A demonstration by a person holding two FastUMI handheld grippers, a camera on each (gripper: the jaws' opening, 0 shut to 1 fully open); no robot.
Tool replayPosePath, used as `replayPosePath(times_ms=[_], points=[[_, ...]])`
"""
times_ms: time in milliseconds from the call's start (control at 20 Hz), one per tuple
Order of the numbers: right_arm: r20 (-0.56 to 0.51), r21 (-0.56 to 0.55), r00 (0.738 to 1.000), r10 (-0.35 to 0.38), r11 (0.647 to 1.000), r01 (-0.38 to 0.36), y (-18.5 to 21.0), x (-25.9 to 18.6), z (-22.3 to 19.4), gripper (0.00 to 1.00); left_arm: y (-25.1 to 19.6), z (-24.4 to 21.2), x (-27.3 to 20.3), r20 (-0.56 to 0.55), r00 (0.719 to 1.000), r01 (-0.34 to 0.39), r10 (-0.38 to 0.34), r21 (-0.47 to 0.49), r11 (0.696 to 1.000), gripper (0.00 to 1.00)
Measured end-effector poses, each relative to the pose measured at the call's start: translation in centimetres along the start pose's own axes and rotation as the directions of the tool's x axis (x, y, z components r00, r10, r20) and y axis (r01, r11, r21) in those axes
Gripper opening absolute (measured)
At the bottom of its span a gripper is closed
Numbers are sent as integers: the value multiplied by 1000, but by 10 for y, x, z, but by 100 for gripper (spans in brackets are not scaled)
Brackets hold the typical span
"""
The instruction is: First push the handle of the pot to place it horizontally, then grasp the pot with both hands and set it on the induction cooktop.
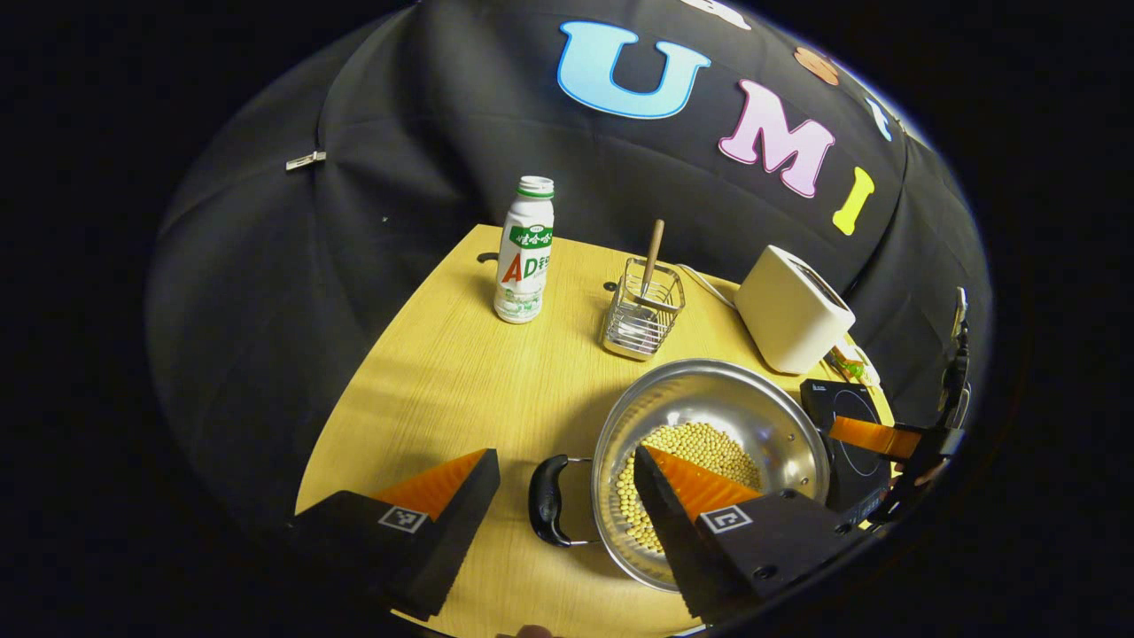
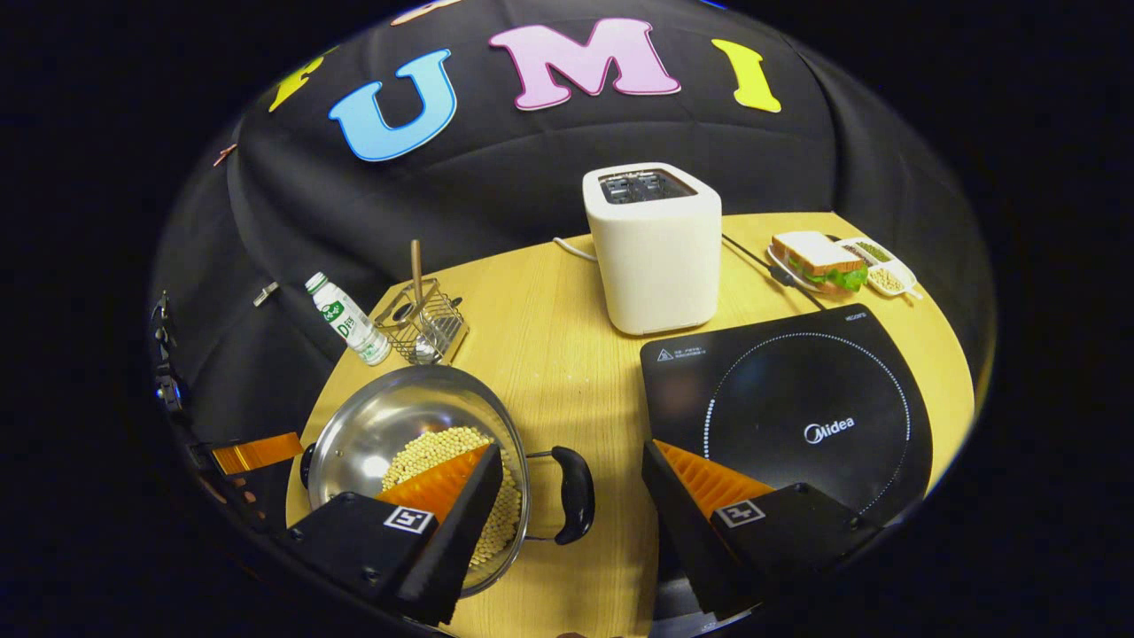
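A steel pot [image 1: 709, 399] holding soybeans sits on the wooden table [image 1: 443, 390]. Its black left handle [image 1: 548, 501] lies between the spread fingers of my left gripper [image 1: 563, 456], which is open; one finger hangs over the beans, the other stays outside. In the right gripper view the pot [image 2: 399, 425] is at lower left. My right gripper [image 2: 574, 450] is open around the pot's right handle [image 2: 574, 494] in the same way. The black induction cooktop [image 2: 797, 416] lies just right of the pot, and its corner [image 1: 846, 416] appears behind the pot in the left gripper view.
A white toaster [image 2: 656, 252] stands behind the cooktop, with a sandwich plate [image 2: 819, 261] to its right. A wire utensil holder [image 1: 642, 310] and a milk bottle [image 1: 524, 252] stand behind the pot. The table's front edge is close under both grippers.
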State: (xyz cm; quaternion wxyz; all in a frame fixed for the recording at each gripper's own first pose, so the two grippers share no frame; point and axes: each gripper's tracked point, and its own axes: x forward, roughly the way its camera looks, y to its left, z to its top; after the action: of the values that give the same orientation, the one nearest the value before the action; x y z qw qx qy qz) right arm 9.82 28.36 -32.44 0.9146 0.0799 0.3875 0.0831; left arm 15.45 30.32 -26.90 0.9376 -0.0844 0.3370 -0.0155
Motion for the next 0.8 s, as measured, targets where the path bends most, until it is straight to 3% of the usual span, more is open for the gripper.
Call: replayPosePath(times_ms=[300,650,700,750,800], points=[[-44,25,999,29,999,-28,7,24,-16,99,2,-26,23,-77,997,-7,6,-4,1000,96],[-103,24,994,24,999,-22,17,40,-42,99,-3,-49,41,-127,991,34,-41,-55,998,95],[-109,15,994,25,1000,-24,19,43,-45,89,-1,-50,42,-128,991,37,-45,-63,997,95],[-119,6,992,30,1000,-30,22,42,-50,94,-1,-52,45,-135,990,40,-49,-69,997,93],[-122,-13,992,14,1000,-16,19,44,-54,93,-3,-53,45,-137,989,46,-56,-77,996,92]])
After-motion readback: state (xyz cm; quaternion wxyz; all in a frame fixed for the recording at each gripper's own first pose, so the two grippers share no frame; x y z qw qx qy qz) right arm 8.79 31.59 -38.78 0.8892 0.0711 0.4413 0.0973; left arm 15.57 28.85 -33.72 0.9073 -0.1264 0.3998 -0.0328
